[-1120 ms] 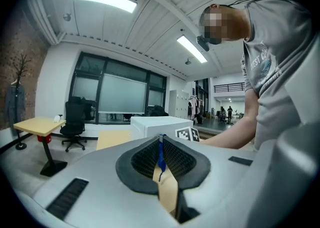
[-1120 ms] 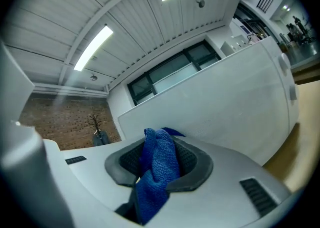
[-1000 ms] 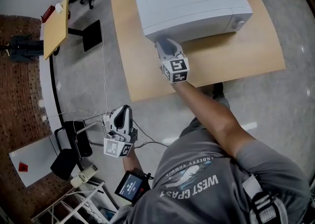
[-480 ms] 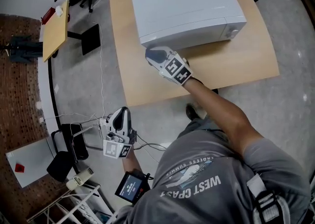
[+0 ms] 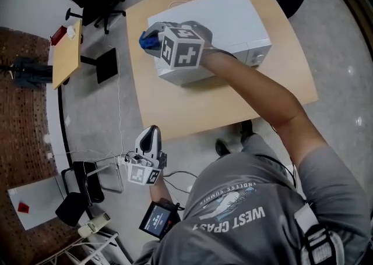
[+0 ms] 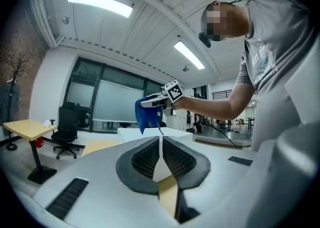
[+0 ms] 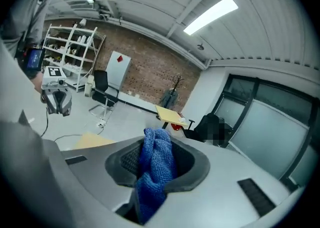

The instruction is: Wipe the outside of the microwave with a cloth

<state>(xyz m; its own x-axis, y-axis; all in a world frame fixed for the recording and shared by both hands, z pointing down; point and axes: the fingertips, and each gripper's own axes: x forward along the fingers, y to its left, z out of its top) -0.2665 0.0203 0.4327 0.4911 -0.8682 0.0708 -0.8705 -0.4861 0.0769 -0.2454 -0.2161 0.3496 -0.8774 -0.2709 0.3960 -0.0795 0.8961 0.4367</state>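
The person wears a grey short-sleeved T-shirt [image 5: 245, 223] with pale chest print and a webbing strap [image 5: 312, 236] over one shoulder. The left claw [image 5: 151, 132] and right claw [image 5: 151, 40] are pale grey shells with dark ribbed pads [image 6: 144, 160], each carrying a black-and-white marker cube [image 5: 182, 49].

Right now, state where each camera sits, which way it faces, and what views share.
Head view: on the person's head, facing steeply down at the microwave on the table; shows torso, left tongs, right tongs.
Left gripper view: on the shut left tongs, facing level toward the microwave; shows the right arm.
Right gripper view: on the right tongs, facing a brick wall; shows jaws clamping the blue cloth.
Shared: the blue cloth appears in all three.
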